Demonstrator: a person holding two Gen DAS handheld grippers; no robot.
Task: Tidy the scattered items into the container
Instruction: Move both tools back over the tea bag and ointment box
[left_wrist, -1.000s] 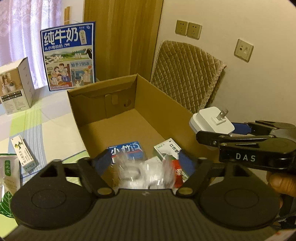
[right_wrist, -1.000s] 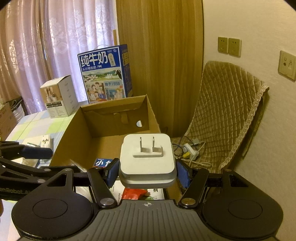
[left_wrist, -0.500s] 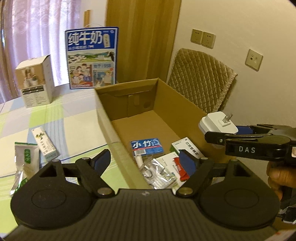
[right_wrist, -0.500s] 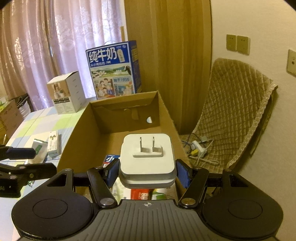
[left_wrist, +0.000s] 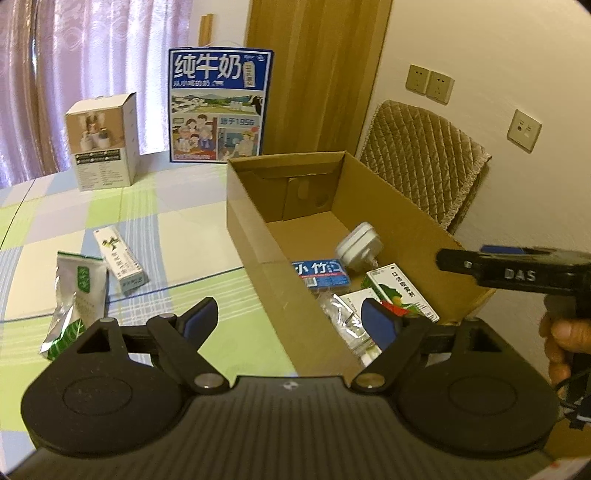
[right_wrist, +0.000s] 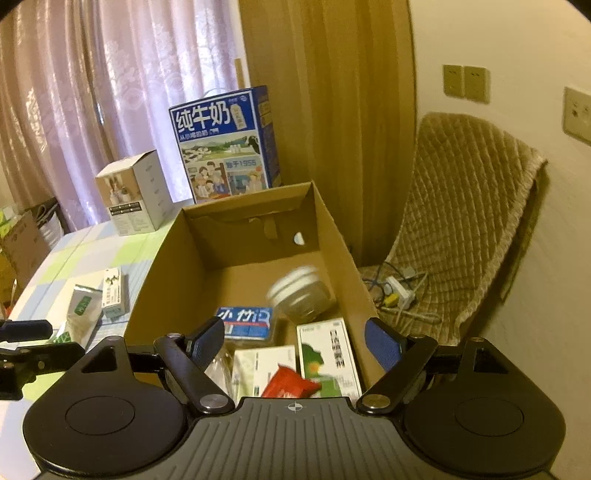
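While both claws gape with nothing held, right claw (right_wrist: 294, 341) sits above cardboard box (right_wrist: 334, 236); white charger (left_wrist: 359, 246) lies inside ahead of it, tilted, prongs toward near-right. Left claw (left_wrist: 291, 320) straddles the box's near-left wall.

The open brown cardboard box (left_wrist: 255, 236) stands at the tabletop's (left_wrist: 177, 206) right edge. Inside it, the white plug adapter (left_wrist: 357, 246) lies behind the blue rectangular packet (left_wrist: 320, 272). The silver foil pouch (left_wrist: 75, 291) and slim white carton (left_wrist: 120, 260) lie left of the box.
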